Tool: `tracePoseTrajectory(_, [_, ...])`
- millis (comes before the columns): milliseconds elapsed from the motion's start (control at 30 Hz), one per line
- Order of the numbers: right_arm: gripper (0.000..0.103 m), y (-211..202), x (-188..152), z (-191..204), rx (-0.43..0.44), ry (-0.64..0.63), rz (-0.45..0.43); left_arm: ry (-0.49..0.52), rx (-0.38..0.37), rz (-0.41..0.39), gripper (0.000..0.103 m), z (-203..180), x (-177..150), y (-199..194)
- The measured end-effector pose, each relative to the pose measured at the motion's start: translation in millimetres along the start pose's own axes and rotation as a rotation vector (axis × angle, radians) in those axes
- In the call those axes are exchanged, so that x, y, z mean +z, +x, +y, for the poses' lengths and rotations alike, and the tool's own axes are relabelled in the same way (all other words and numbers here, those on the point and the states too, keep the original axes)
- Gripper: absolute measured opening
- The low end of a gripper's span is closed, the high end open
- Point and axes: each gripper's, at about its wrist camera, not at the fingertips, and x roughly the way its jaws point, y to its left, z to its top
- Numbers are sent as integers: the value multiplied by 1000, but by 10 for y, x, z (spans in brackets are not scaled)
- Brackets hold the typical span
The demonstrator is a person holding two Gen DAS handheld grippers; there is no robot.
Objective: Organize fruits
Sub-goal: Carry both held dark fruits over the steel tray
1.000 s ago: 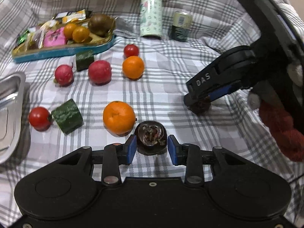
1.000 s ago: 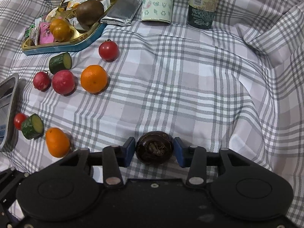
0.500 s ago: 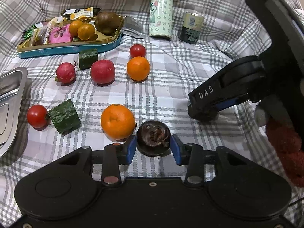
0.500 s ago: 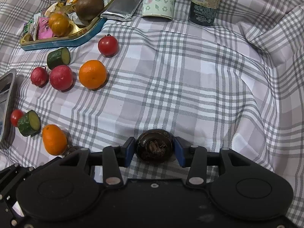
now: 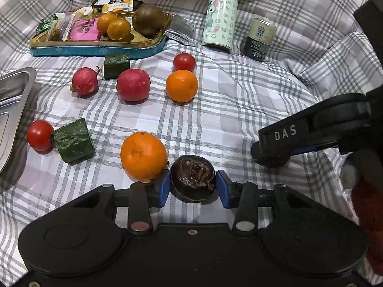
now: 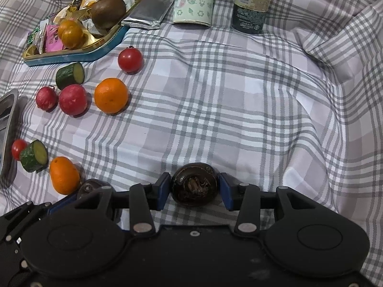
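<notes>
1. Left gripper (image 5: 192, 186): hand-held, tilted down over the plaid cloth (image 5: 239, 100). Its jaws have just been closing after a wider spread. They are seen partly open, straddling the left dark fruit (image 5: 192, 181). One pad lies against the fruit; a thin gap shows at the other, so no firm hold is judged.
2. Left dark fruit: round, brown-black, with a rough crown facing up. It rests on the cloth between the blue pads, just beside the near mandarin (image 5: 143, 155).
3. Right gripper (image 6: 194, 189): narrowly open and clamped on the right dark fruit (image 6: 195, 187), with both pads pressed to its sides. The fruit is held low over the cloth; whether it touches the cloth cannot be told.
4. Step in hand (judged): a grip on the left dark fruit is being taken.
5. Handling notes:
   - The jaws are best centred on the widest part of the fruit before closing.
   - The finger on the mandarin side should be kept from pushing the mandarin, which may roll.
   - The hard round skin may slip, so a level, even squeeze is advised.
6. Possible destinations: the blue tin tray (image 5: 95, 49), already stocked with citrus and a brown fruit, and the steel tray (image 5: 14, 91) at the cloth's edge. Which one is intended cannot be told.
</notes>
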Motion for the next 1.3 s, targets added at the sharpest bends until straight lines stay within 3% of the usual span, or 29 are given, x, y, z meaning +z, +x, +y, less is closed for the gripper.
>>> tracePoseTrajectory(267, [46, -115, 41, -74, -8, 55, -49, -38, -40, -42, 48, 40, 51, -118])
tracePoseTrajectory(533, [46, -469, 96, -47, 18, 147, -256, -92, -38, -202, 48, 333, 299, -620])
tracePoseTrajectory(733, [46, -759, 91, 270, 86, 141, -432, -145, 57, -292, 48, 867, 435, -934])
tracePoseTrajectory(933, [46, -950, 86, 768, 217, 110, -559, -170, 222, -344, 48, 1500, 412, -1139])
tracePoseTrajectory(1100, [46, -934, 52, 1288, 309, 70, -578, -175, 330, -327, 48, 1930, 295, -1153])
tracePoseTrajectory(1300, [46, -704, 6, 1949, 362, -24, -518, -166, 379, -311, 48, 2302, 181, -1179])
